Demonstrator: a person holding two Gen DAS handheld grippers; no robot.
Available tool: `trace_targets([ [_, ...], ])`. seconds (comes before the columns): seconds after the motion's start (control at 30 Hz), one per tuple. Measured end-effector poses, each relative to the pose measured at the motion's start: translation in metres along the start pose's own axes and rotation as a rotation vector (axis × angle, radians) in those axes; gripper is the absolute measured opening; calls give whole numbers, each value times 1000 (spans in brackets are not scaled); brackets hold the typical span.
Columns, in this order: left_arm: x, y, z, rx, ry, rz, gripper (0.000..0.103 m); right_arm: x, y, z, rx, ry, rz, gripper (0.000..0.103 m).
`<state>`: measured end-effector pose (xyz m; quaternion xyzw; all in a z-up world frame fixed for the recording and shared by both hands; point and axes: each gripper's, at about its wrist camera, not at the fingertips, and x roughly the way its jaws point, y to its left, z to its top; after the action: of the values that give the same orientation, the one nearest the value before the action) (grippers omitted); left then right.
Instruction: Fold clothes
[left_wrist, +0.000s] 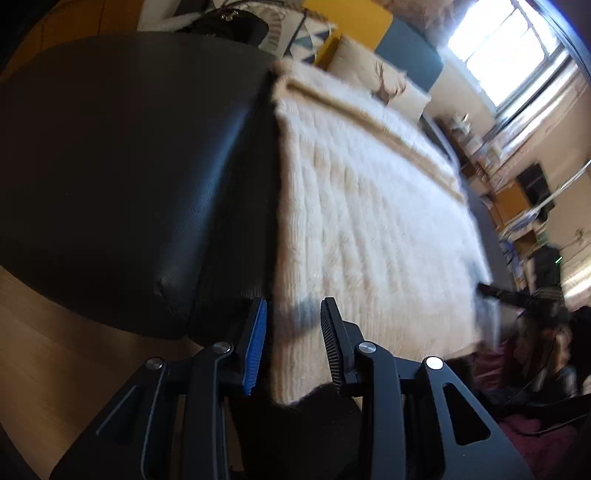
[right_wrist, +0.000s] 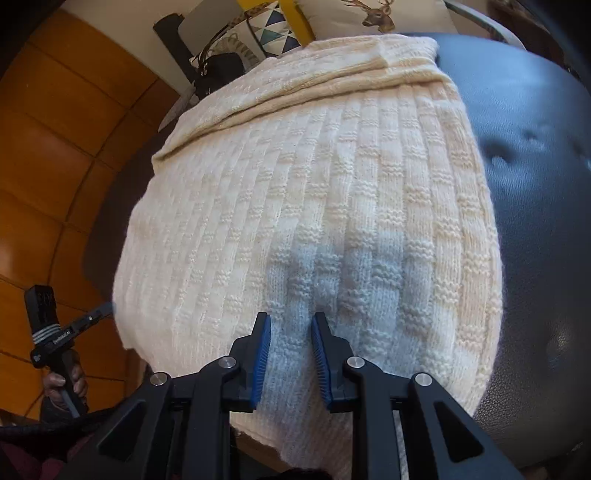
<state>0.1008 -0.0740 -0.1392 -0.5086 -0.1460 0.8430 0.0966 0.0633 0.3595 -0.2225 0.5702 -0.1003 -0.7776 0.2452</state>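
well, i see the cream cable-knit sweater (right_wrist: 306, 206) spread flat over the black leather seat (right_wrist: 539, 192), one edge folded over at the far end. my right gripper (right_wrist: 290, 354) hovers above its near hem, blue-padded jaws parted with nothing clamped. my left gripper (left_wrist: 293, 343) sits at the sweater's side edge (left_wrist: 369, 206), jaws released and empty. the wooden floor (right_wrist: 55, 155) surrounds the seat.

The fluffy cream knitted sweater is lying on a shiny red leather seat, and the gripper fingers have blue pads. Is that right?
Almost. The seat is not red: the cream knitted sweater lies on a black leather seat, as the right wrist view shows. The rest holds: the right gripper has blue pads on its fingers.
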Motion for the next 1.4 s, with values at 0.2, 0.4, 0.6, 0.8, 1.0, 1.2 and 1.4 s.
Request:
trace_targets([
  [0.2, -15, -27, 2, 128, -31, 144, 31, -20, 21, -2, -102, -17, -65, 23],
  [0.4, -60, -43, 16, 34, -205, -107, 39, -21, 3, -10, -62, 37, -128, 24],
  [0.6, 16, -65, 7, 164, 5, 69, 45, -47, -37, -17, 78, 9, -18, 23],
  [0.8, -21, -13, 3, -44, -36, -92, 46, -91, -112, -51, 324, -75, 132, 24],
  [1.0, -20, 20, -3, -141, -13, -116, 46, -86, -139, -82, 420, -64, 227, 27],
  [1.2, 0, -10, -12, -19, 35, -120, 50, -77, -129, -84, 363, -56, 300, 35],
  [1.4, 2, -17, -16, 6, 32, -126, 57, -76, -121, -78, 320, -44, 283, 42],
])
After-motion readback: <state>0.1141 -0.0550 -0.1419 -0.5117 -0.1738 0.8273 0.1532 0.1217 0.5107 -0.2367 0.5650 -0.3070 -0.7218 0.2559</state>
